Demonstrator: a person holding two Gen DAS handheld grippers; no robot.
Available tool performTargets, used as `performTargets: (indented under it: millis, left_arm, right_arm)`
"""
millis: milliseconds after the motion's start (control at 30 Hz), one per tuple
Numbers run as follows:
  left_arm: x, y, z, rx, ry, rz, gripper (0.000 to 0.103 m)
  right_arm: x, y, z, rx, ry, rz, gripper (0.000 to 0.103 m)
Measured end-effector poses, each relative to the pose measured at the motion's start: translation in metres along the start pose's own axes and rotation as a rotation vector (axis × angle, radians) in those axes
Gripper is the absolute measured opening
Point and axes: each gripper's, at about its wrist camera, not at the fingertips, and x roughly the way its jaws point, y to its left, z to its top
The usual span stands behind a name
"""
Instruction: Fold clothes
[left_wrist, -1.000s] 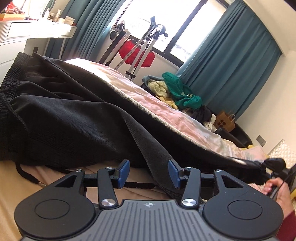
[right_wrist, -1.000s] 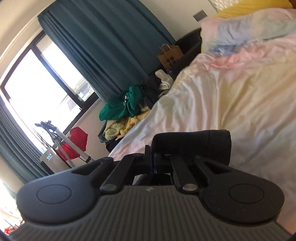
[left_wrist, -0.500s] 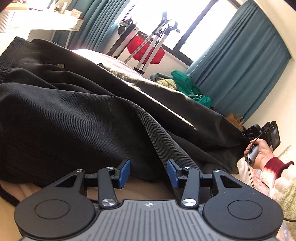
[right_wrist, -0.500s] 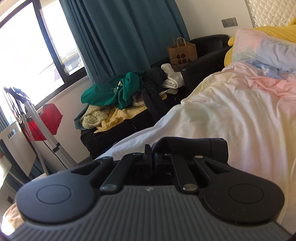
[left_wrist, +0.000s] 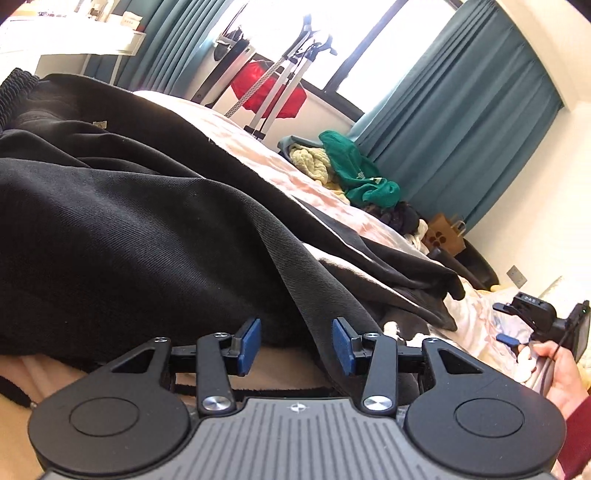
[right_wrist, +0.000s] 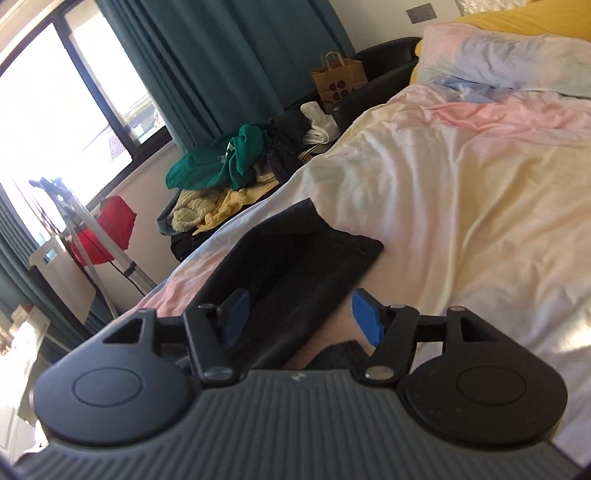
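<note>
Black trousers (left_wrist: 140, 229) lie spread over the pastel bed sheet (left_wrist: 332, 199), waistband at the far left. My left gripper (left_wrist: 295, 343) hovers low at their near edge with its blue pads apart. A fold of black cloth runs between the pads, and neither presses on it. In the right wrist view the trouser leg end (right_wrist: 295, 258) lies flat on the sheet (right_wrist: 461, 206). My right gripper (right_wrist: 301, 314) is just behind it, its jaws opening, with the cloth loose under them. The right gripper (left_wrist: 532, 317) also shows at the right, held by a hand (left_wrist: 561, 373).
A heap of clothes with a green garment (right_wrist: 221, 162) sits beside the bed, next to a brown paper bag (right_wrist: 338, 79). A red cloth on a metal stand (left_wrist: 273, 88) is by the window. Pillows (right_wrist: 509, 62) lie at the bed's head. Teal curtains hang behind.
My right gripper has gone from shut on the black leg end to open, and the cloth now lies on the sheet. The left gripper has sunk a little, its jaws unchanged.
</note>
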Motion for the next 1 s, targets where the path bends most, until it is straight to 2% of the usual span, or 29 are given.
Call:
performTargets:
  millis: [200,333,433,467,600,667,833,1000]
  left_arm:
    - [-0.049,-0.013,-0.006,0.004,-0.003,-0.011,0.045]
    - [-0.074,-0.019,-0.007,-0.016,0.013,-0.029,0.045]
    - [-0.082,-0.023,-0.009,-0.018,0.023,-0.043,0.05]
    - [-0.081,-0.024,-0.01,-0.017,0.028,-0.044,0.052]
    - [-0.063,-0.03,-0.02,-0.057,0.105,-0.076,0.055]
    - [-0.049,-0.034,-0.026,-0.093,0.144,-0.09,0.066]
    - [0.0,-0.055,-0.034,-0.096,0.17,-0.083,0.079]
    - [0.061,-0.068,-0.044,-0.229,0.202,-0.075,0.08]
  right_arm:
    - [-0.08,-0.057,-0.033,0.209,0.058,0.062,0.066]
    - [-0.108,-0.083,-0.048,0.365,0.165,0.131,0.066]
    - [-0.132,-0.099,-0.066,0.47,0.173,0.195,0.066]
    - [-0.135,-0.101,-0.071,0.473,0.186,0.177,0.066]
    - [-0.139,-0.107,-0.087,0.476,0.227,0.124,0.066]
    - [-0.134,-0.11,-0.089,0.469,0.235,0.118,0.066]
    - [-0.118,-0.114,-0.095,0.471,0.255,0.123,0.066]
    - [-0.096,-0.13,-0.106,0.585,0.307,0.19,0.066]
